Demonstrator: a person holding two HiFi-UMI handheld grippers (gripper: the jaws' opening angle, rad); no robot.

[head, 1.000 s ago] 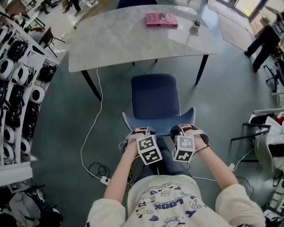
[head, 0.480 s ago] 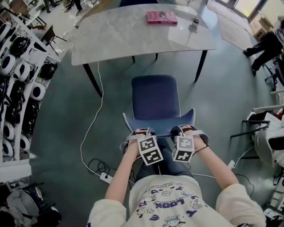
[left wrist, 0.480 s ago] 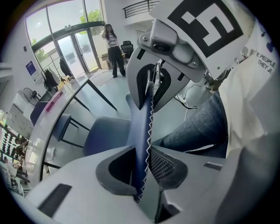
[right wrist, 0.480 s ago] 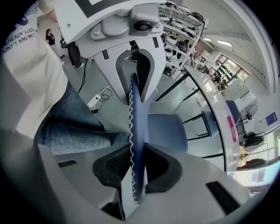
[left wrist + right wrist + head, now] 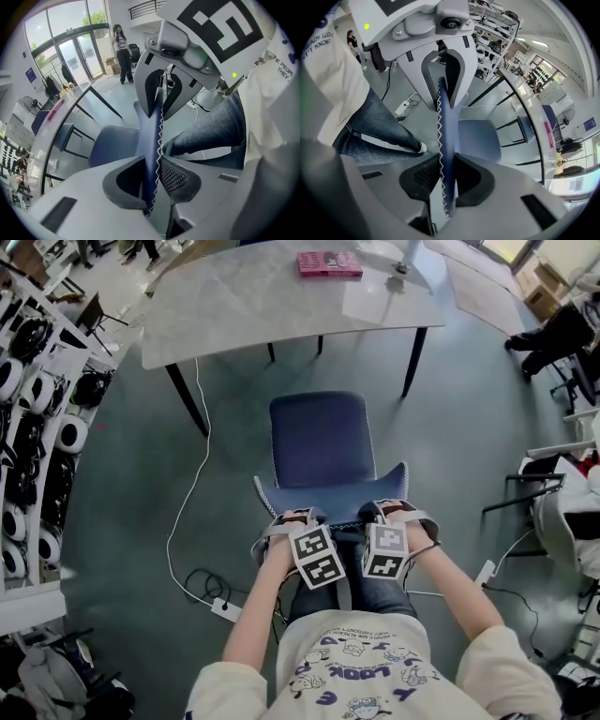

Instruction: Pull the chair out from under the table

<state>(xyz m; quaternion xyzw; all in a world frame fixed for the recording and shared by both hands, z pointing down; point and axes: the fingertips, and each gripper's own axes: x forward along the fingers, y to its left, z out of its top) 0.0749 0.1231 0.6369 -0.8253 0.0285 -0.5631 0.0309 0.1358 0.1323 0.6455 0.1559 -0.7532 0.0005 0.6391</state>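
Floor (image 5: 122, 484): smooth, grey-green, matte
Cable (image 5: 170, 554): white, snaking over the floor to a white power strip (image 5: 222, 609), with a coil of dark cord (image 5: 202, 589) just beside it
Left side: white shelving rack (image 5: 28, 521), packed with round black-and-white items (image 5: 70, 435)
Right side: black-framed stand (image 5: 525, 495) with white bundles (image 5: 574, 521) on it
Doors: tall glass doors (image 5: 70, 56), daylight and green trees outside
Upper level: balcony railing (image 5: 145, 7) above the doors
Fan (image 5: 29, 104): standing by the wall near the glass
People: one person (image 5: 123, 51) stands near the doors; a figure in dark clothes (image 5: 553, 334) stands at the far right
Light: daylight from the glass, strip lamps (image 5: 539, 43) on the ceiling
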